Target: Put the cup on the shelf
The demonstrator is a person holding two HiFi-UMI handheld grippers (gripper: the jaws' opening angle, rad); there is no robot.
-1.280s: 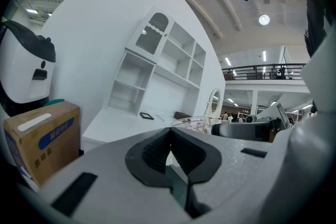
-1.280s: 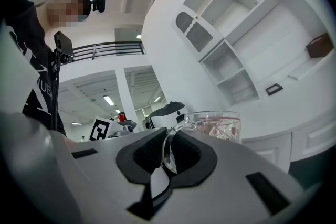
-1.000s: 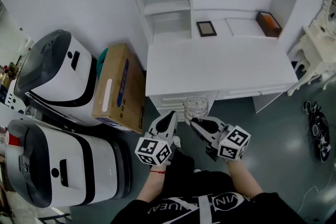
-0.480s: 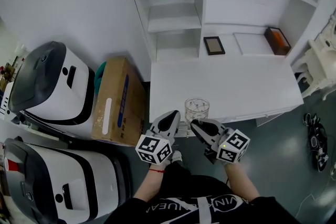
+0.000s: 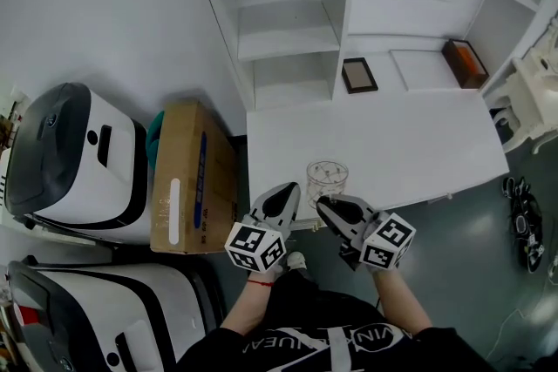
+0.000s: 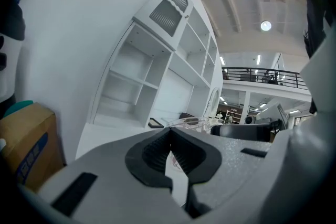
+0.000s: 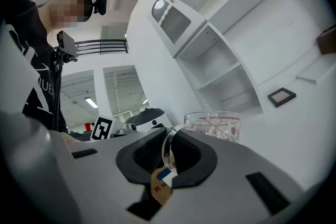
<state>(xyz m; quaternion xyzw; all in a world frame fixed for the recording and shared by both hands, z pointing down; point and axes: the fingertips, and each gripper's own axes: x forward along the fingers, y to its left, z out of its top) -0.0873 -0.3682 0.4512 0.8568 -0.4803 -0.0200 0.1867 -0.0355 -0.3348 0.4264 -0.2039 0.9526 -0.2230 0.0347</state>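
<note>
The room is white: a pale wall, a grey-green floor, and a white bench (image 5: pixel 392 139) with a tall shelf unit (image 5: pixel 288 17) standing on its far side. In the head view, at 9 o'clock, two big white machines (image 5: pixel 78 161) stand on the floor, and a cardboard box (image 5: pixel 183 179) stands between them and the bench. Near 6 o'clock is the left tool (image 5: pixel 284 192). Its own view shows the jaws brought together with nothing between them, so I judge it idle. Just to the right is the right tool (image 5: pixel 328 206), whose jaws are clamped on the glass handle (image 7: pixel 167 145) of the cup (image 5: pixel 326 179), where a small paper label also hangs. The cup, clear glass with a red pattern, is over the near edge of the bench, at 12 o'clock from the two tools. I cannot tell if its base rests on the bench or is lifted. Further right, at 1 o'clock, a dark picture frame (image 5: pixel 358 75) lies at the back of the bench, and at 2 o'clock a brown box (image 5: pixel 465 63). The grasp seems made, so the step in hand is the carrying. The next move calls for bringing the cup across the bench toward the open compartments at 11 o'clock, keeping it upright. It should pass clear of the shelf boards, and the base should sit flat before the jaws let go.
</note>
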